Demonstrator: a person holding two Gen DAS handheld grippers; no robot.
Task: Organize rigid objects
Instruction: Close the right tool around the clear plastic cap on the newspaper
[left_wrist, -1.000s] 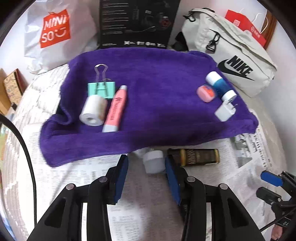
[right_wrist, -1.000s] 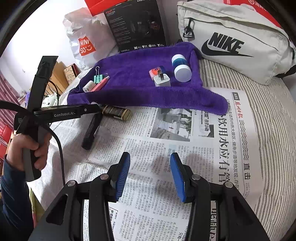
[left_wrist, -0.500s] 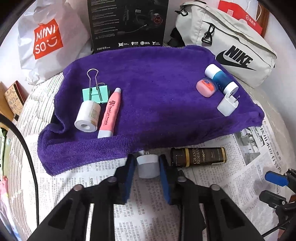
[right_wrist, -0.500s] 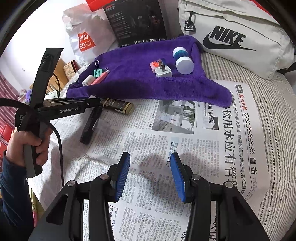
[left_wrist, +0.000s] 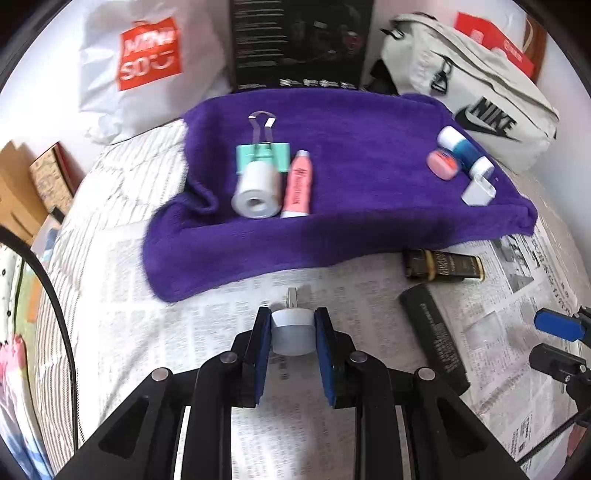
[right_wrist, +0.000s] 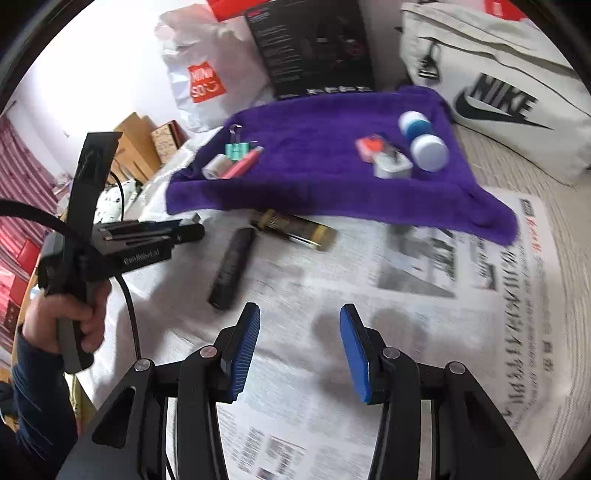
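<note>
My left gripper is shut on a small white plug-like object with a metal prong, held just above the newspaper. Ahead lies a purple towel holding a teal binder clip, a white tape roll, a pink tube, a pink round tin, a blue-and-white bottle and a white charger. A dark gold-banded bottle and a black stick lie on the newspaper. My right gripper is open and empty over the newspaper.
A white Miniso bag, a black box and a white Nike bag stand behind the towel. Cardboard boxes sit at the left. The left hand-held gripper shows in the right wrist view.
My left gripper closed on the small white object and lifted it back from the towel's edge. The black stick has come into the left wrist view. My right gripper stayed open.
</note>
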